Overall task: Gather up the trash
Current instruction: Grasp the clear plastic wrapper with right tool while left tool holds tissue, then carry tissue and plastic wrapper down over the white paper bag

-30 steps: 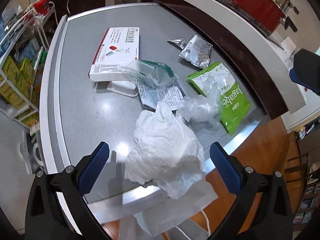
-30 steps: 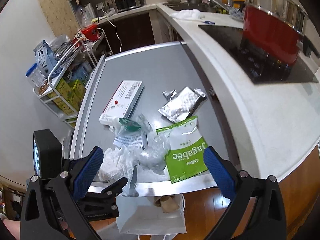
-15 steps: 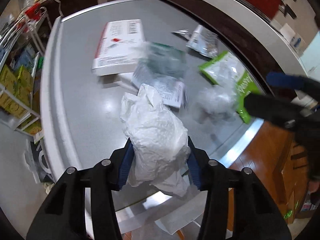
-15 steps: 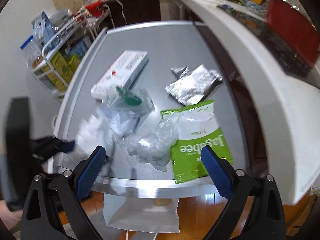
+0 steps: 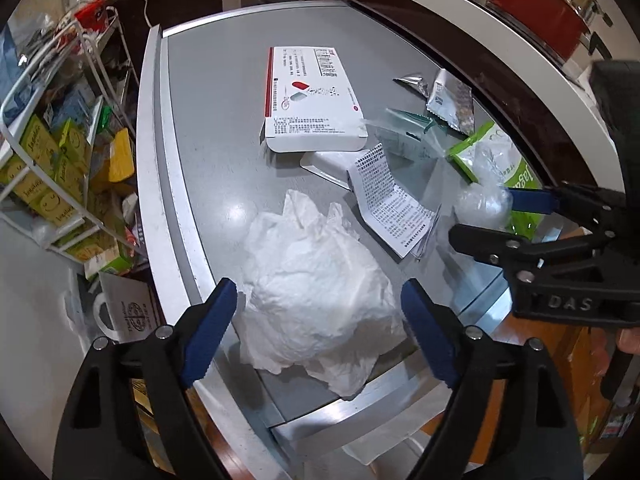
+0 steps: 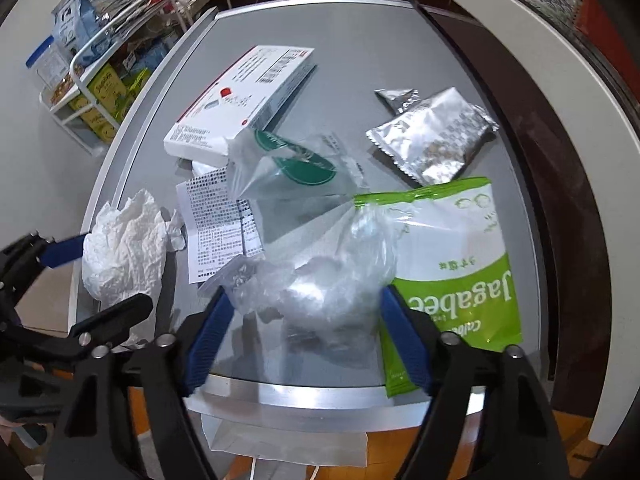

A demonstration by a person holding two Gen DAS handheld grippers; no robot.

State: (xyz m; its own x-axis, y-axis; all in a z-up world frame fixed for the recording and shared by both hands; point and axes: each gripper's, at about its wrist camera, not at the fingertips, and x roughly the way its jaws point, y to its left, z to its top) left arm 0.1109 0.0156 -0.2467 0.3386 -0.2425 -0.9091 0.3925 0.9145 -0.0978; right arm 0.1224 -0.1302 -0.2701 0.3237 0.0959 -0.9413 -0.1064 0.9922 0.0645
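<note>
A crumpled white paper towel [image 5: 316, 280] lies at the near edge of the grey table [image 5: 224, 92]. My left gripper [image 5: 316, 286] straddles it. Its jaws are opening and the blue pads stand just clear of the paper. Further right lies a wad of clear plastic film [image 6: 320, 280], partly over a green Jagabee snack bag [image 6: 460, 264]. My right gripper [image 6: 303, 294] points down over the wad with its jaws closing. The film sits between the pads, which are not pressing on it. A white paper bag [image 6: 288, 444] hangs open below the table edge.
Behind these lie a printed leaflet [image 6: 216, 232], a clear pouch with green print [image 6: 292, 164], a white medicine box [image 6: 240, 96] and a silver foil packet [image 6: 432, 136]. A wire rack of boxes [image 5: 60, 168] stands left of the table. A white counter [image 6: 540, 80] runs along its right.
The left jaws closed on the paper towel, then spread apart again, leaving it on the table. The right gripper came down over the clear plastic wad and its jaws narrowed.
</note>
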